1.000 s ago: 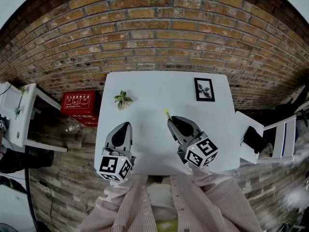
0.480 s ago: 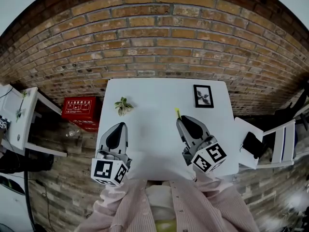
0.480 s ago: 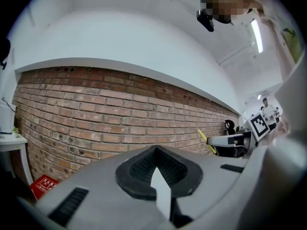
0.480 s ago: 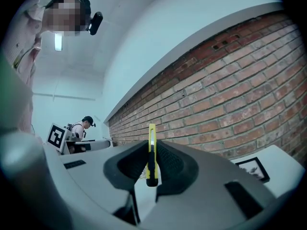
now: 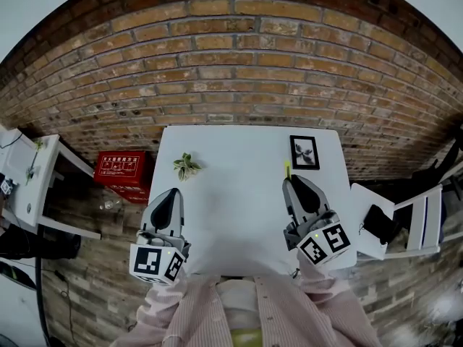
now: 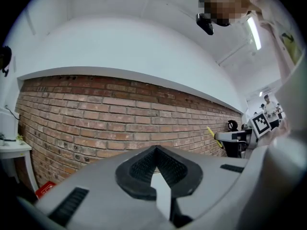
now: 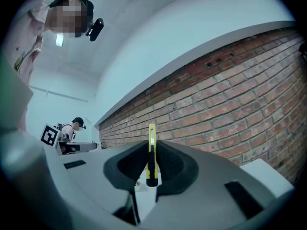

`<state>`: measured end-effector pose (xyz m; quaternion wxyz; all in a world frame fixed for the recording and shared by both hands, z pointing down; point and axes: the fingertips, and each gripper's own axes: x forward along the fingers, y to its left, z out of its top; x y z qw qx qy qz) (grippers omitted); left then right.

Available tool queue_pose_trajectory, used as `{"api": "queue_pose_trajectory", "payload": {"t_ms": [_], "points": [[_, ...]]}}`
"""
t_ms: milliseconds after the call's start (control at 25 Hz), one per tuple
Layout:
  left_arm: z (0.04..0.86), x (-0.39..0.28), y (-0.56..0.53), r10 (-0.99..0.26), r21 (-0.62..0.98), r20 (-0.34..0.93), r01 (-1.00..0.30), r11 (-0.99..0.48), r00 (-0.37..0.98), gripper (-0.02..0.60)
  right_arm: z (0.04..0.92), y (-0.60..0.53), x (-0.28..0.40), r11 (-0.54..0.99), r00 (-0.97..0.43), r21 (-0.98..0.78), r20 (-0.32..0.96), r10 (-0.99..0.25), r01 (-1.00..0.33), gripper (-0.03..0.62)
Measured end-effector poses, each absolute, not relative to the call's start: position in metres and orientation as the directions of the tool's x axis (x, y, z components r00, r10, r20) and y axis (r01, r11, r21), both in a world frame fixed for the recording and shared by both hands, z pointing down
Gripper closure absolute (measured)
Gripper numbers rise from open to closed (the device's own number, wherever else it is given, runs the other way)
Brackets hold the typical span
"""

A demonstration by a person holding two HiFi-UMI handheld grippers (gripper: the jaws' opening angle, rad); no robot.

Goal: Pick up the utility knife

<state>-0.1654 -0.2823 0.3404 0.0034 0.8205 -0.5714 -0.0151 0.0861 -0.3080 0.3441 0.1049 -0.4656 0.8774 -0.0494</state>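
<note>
The utility knife [image 7: 151, 153] is a slim yellow one. It stands on edge between the black pads of my right gripper [image 7: 151, 145], which is shut on it, and its yellow end pokes out past the jaws. From the head view, the knife's tip [image 5: 287, 169] shows just ahead of the right gripper [image 5: 291, 181], held above the right side of the white table [image 5: 231, 150]. My left gripper [image 5: 172, 192] hovers over the table's left side. Its pads [image 6: 144, 164] meet at the tip with nothing between them.
A small black picture frame [image 5: 304, 152] lies at the table's far right, close ahead of the knife. A leafy sprig [image 5: 186, 166] lies at the far left. A brick wall [image 5: 231, 71] backs the table. A red box [image 5: 119, 168] and white shelf [image 5: 29, 179] stand left, a white chair [image 5: 394, 219] right.
Both grippers have lifted off the table. The right one has carried the knife to the right, toward the picture frame. The left one has drifted slightly left.
</note>
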Motion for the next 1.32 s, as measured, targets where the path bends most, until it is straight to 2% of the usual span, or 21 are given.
{"api": "queue_pose_trajectory", "payload": {"t_ms": [1320], "points": [[0.349, -0.18, -0.286, -0.955, 0.001, 0.008, -0.955, -0.295, 0.295, 0.591, 0.343, -0.311, 0.11, 0.498, -0.485, -0.129, -0.119, -0.866, -0.858, 0.54]]}}
